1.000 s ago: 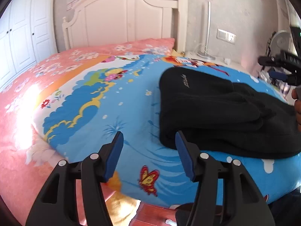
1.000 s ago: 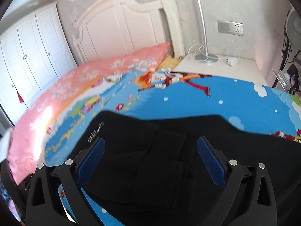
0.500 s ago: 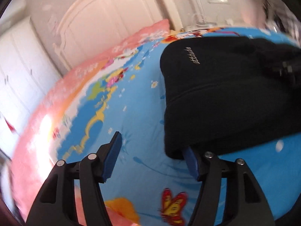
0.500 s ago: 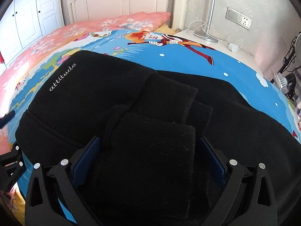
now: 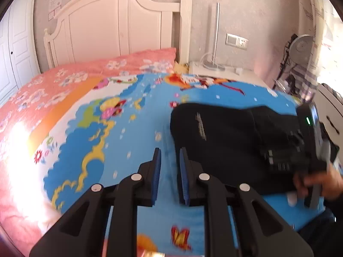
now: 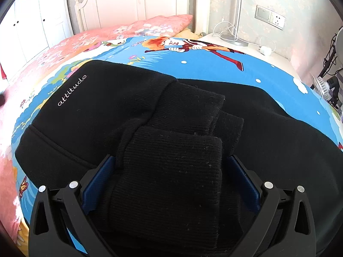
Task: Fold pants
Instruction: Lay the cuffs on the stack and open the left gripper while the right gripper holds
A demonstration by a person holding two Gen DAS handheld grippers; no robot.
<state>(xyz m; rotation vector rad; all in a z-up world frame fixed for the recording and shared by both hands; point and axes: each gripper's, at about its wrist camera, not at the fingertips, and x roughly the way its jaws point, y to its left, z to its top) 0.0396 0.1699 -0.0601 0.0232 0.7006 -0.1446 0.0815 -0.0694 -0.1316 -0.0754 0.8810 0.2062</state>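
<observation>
While the black pants (image 6: 133,115) lie folded on the bed (image 6: 214,64), their ribbed cuffs (image 6: 171,171) are straddled by the wide-apart right claw (image 6: 171,184); the left claw (image 5: 169,171) is held nearly together, empty. A squeeze on the cuffs is probably needed next.

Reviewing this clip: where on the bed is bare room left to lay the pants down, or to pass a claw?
Free: the blue cartoon quilt left of the black pants, out to the pink bedding, and the strip between pants and pillow. Crowded: the right side, where the right claw straddles the stacked cuffs. The left claw hangs by the pants' left edge, nearly closed.
</observation>
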